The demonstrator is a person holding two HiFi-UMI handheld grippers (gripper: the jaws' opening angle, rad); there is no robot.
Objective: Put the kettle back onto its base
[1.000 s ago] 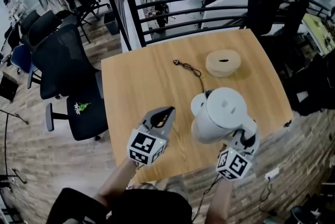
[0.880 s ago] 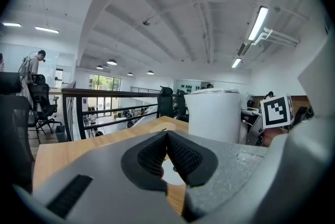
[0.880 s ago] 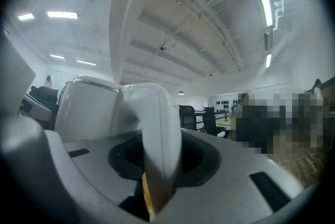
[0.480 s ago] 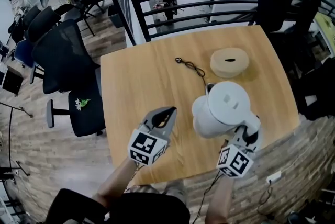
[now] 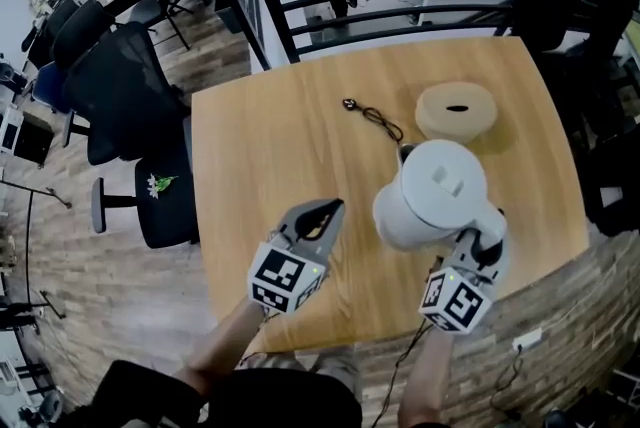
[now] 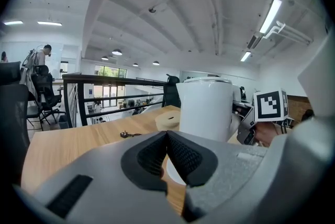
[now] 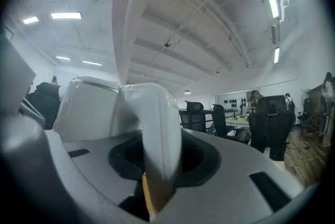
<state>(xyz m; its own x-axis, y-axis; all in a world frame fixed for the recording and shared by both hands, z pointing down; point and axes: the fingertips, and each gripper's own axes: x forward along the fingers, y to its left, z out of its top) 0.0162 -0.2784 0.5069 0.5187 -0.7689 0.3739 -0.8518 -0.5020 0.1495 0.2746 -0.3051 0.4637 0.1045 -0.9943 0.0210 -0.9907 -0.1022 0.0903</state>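
Kettle (image 5: 435,188) lidded (contents unseen) | right gripper (image 5: 486,242) clamps its handle (image 7: 157,129) | left gripper (image 5: 326,210) closed, empty

Your right gripper (image 5: 486,238) grips the white kettle (image 5: 432,194) over the table (image 5: 260,166), near its round base (image 5: 456,110); your left gripper (image 5: 322,213) hovers just left of the kettle.

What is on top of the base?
Nothing: in the head view the base shows its whole top, bare but for a dark slot. The kettle, in the right gripper, is nearer and covers none of it.
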